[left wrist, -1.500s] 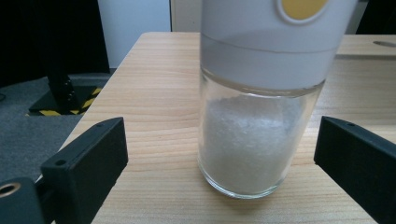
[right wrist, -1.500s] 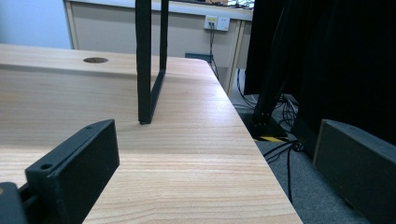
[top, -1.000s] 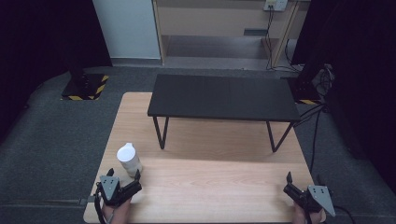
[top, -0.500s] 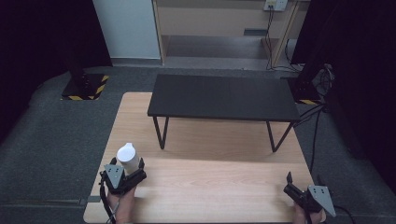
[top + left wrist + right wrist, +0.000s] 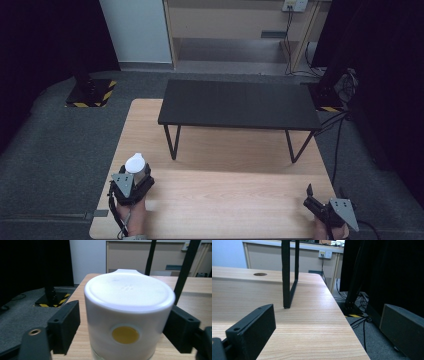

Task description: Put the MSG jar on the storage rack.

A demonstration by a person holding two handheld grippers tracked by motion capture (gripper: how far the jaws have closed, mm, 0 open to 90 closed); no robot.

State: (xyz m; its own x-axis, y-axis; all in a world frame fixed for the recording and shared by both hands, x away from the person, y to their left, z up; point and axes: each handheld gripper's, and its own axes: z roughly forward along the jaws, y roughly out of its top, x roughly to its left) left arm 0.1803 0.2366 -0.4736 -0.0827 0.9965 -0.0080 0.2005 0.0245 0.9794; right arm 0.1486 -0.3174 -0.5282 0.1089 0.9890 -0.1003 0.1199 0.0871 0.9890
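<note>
A white lidded cup with a yellow dot on its side stands near the left front of the wooden table. My left gripper holds it from the near side, one black jaw on each flank, under the lid's rim. The jaws have just been closing with the cup between them, and in the left gripper view both pads sit against its wall. My right gripper rests low at the table's front right corner, open, with nothing between its jaws.
A low black bench on thin legs stands across the back half of the table; one leg rises just ahead of the right gripper. A hazard-striped base sits on the floor at left, cables at right.
My left gripper has moved forward to the cup and its jaws have drawn in around it. The cup has stayed in place, and the right gripper has not moved.
</note>
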